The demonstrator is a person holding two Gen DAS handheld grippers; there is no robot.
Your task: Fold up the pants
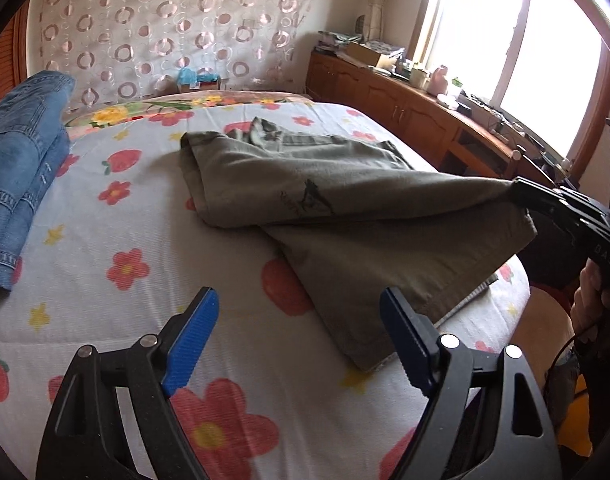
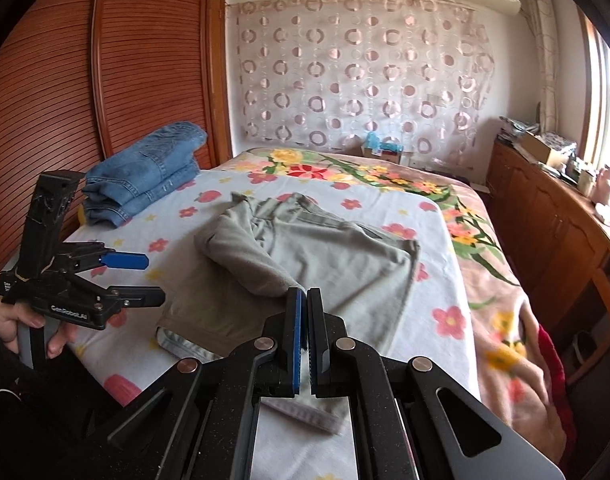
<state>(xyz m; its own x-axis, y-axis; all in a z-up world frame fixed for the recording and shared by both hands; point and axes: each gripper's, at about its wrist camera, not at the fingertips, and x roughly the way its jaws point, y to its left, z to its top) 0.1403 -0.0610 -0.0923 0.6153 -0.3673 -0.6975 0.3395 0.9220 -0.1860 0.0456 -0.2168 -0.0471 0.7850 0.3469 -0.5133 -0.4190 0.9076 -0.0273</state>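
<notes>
Bedroom walls with a circle-patterned sheer curtain [image 2: 361, 72] are framing a bed [image 1: 117, 208] that is wearing a white fleece blanket printed with red flowers and strawberries. Grey-green cotton pants [image 1: 305, 184] are lying partly folded at the middle of the bed, one fabric layer doubled over another. At three o'clock in the left wrist view, the right gripper [image 2: 304, 300] is holding its blue-padded jaws pressed together, pinching a raised corner of the pants and keeping it off the blanket. At six o'clock in that same view, the left gripper [image 1: 299, 304] is hovering just beside the near hem with its jaws spread apart and nothing between them. Folded blue denim jeans [image 2: 145, 172] are resting at ten o'clock near a slatted wooden wardrobe door [image 2: 65, 80]. A long wooden sideboard [image 2: 545, 224] is standing under the bright window at three o'clock.
</notes>
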